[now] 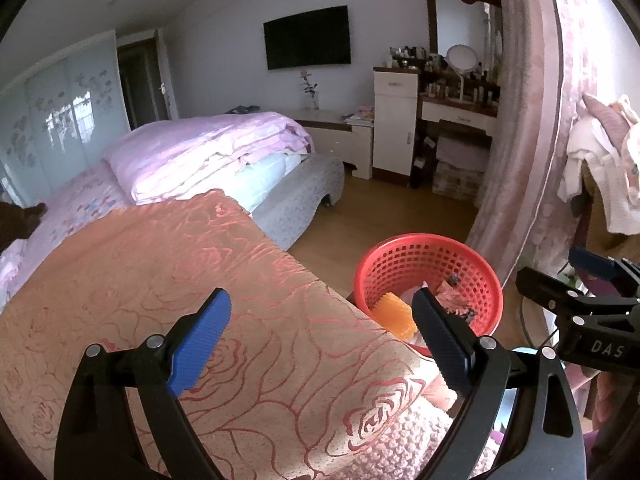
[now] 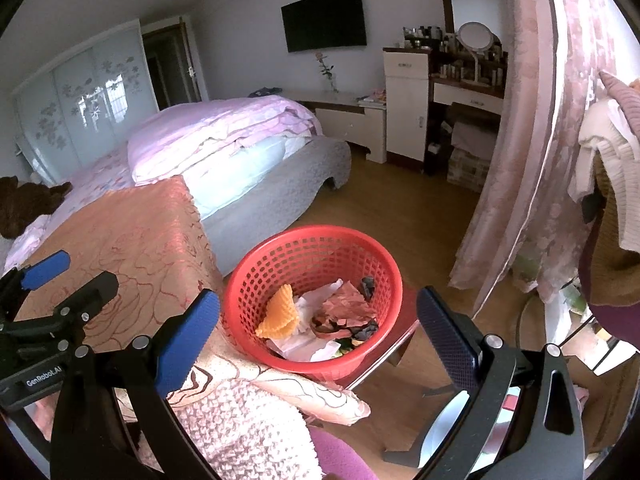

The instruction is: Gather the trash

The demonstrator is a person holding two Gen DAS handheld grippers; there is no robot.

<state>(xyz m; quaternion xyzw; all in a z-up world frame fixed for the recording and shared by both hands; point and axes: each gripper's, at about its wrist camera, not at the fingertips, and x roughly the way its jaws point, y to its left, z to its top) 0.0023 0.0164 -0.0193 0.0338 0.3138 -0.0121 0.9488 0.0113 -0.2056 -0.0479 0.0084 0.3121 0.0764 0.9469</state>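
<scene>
Red mesh basket [image 2: 316, 300] sat on a small red-edged counter [image 2: 394, 346], just beside the corner of the rose-patterned quilt [image 2: 132, 236]. Inside the basket: an orange ridged piece [image 2: 280, 314] on the quilt side, crumpled white paper [image 2: 308, 344] beneath it, a pink wrapper [image 2: 346, 304] toward the middle, dark scraps [image 2: 366, 330] on the side away from the quilt. No loose trash could be made out on the quilt or on the floor near the basket.

Right tongs [image 2: 318, 338] were spread wide and empty, the basket lying straight ahead between the two pads. Left tongs [image 1: 322, 334] were likewise spread and empty, over the quilt; in the left wrist view the basket [image 1: 430, 276] lay ahead and off toward their right pad. Right tongs judged nearer to the basket.

Judgement: collection looked well along; any further drop would favour the right hand, already lined up with the basket's mouth. The basket is round, so no long axis to respect.

Beyond the basket: the bed [image 2: 224, 136], pink curtain [image 2: 532, 160].
</scene>
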